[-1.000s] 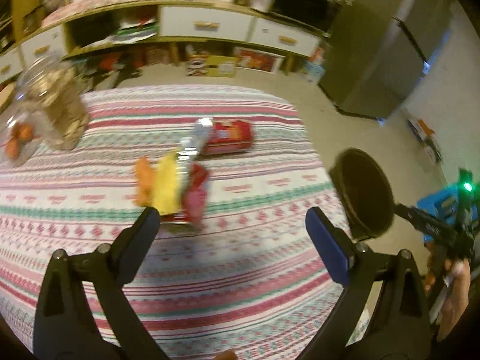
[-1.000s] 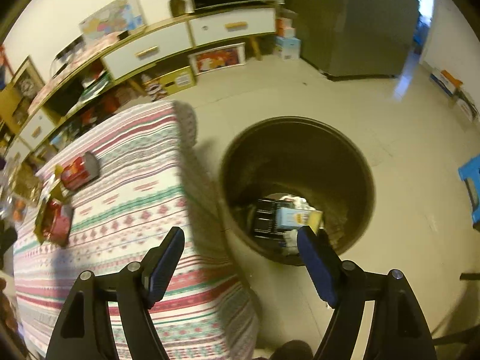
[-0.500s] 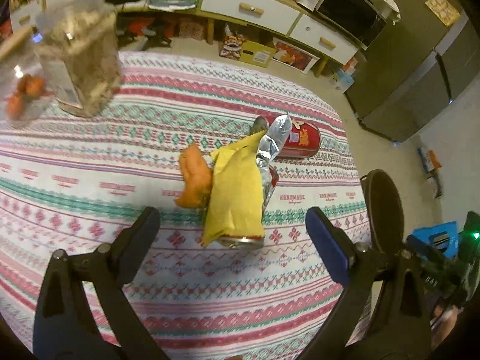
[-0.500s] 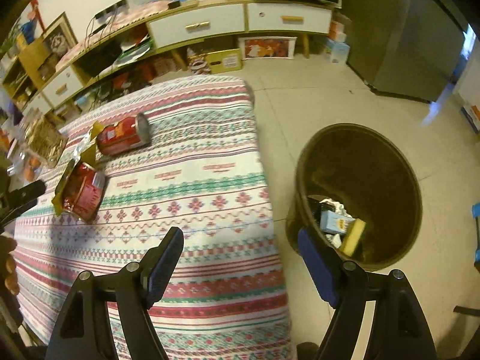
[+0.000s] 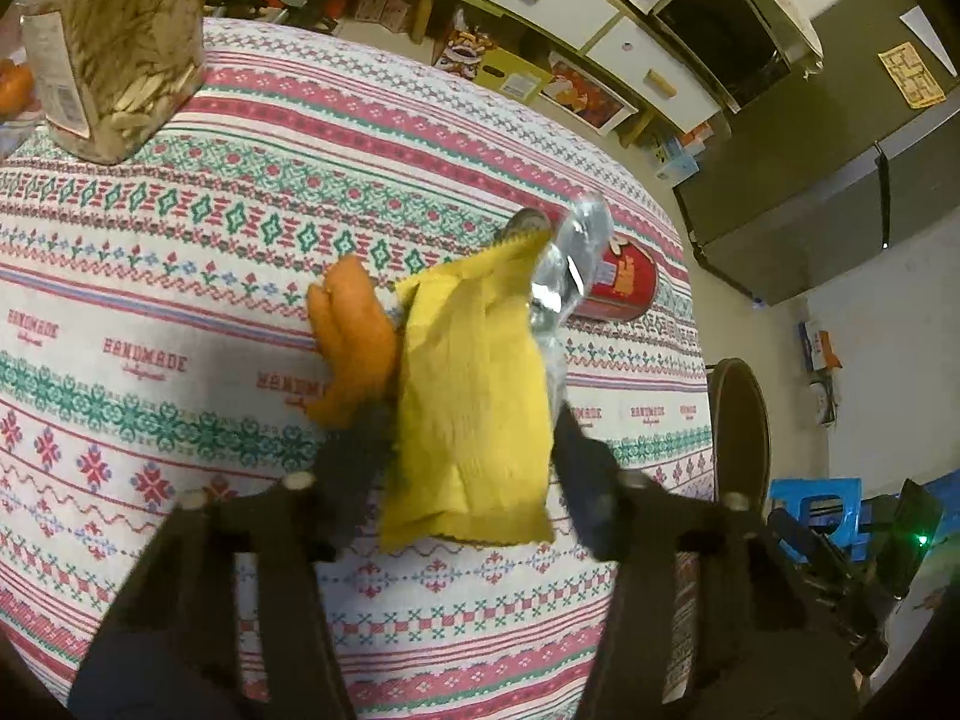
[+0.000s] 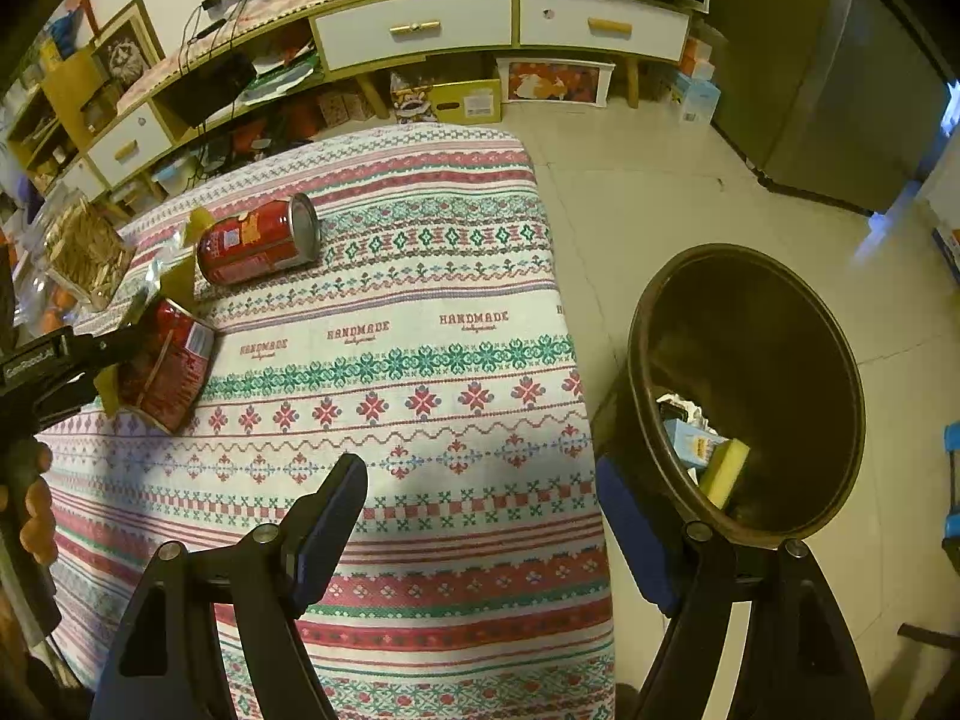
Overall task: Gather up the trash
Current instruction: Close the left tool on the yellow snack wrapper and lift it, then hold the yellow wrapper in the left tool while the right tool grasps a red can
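Observation:
A yellow and red snack bag [image 5: 474, 414] with a silver foil inside lies on the patterned tablecloth [image 5: 180, 276]. My left gripper [image 5: 465, 456] has its fingers on either side of the bag, closing on it; the fingers are blurred. From the right wrist view the bag [image 6: 165, 369] shows its red side beside the left gripper. A red can [image 6: 258, 249] lies on its side behind it, also in the left wrist view [image 5: 621, 291]. My right gripper [image 6: 480, 516] is open and empty over the table's near edge, next to the brown trash bin [image 6: 750, 390].
An orange peel [image 5: 354, 339] lies left of the bag. A clear jar of seeds [image 5: 120, 42] stands at the table's far left. The bin holds a yellow sponge [image 6: 726, 471] and boxes. A cabinet with drawers [image 6: 414, 30] and a grey fridge [image 6: 840, 90] stand behind.
My left gripper has moved forward onto the snack bag and its fingers have narrowed around it. My right gripper has swung left from the bin toward the table.

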### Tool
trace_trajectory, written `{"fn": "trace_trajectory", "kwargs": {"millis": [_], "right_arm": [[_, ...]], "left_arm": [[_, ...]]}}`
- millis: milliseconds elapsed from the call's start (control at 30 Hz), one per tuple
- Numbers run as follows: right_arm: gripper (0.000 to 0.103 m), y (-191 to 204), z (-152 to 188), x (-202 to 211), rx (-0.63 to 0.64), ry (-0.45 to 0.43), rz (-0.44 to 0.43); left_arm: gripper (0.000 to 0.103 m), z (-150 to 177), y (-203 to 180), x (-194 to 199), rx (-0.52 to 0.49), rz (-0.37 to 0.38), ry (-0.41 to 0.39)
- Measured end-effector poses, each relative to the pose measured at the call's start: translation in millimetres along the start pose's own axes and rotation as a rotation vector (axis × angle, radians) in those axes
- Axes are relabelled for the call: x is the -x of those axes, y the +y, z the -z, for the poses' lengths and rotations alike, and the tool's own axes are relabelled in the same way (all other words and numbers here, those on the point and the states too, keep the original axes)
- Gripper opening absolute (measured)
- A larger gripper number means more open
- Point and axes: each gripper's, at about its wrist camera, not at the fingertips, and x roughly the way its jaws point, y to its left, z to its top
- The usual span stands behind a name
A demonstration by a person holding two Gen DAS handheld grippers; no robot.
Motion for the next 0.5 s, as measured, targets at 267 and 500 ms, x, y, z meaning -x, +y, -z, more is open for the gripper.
{"fn": "trace_trajectory", "kwargs": {"millis": [267, 500], "right_arm": [[0.080, 14, -2, -2, 0.013, 0.001, -0.005], [0.080, 52, -8, -6, 0.039, -0.001, -0.055]], "left_arm": [[0.011, -2, 10, 18, -0.001, -0.027, -0.032], [0.007, 0, 18, 45, -0.041, -0.121, -0.086]]}}
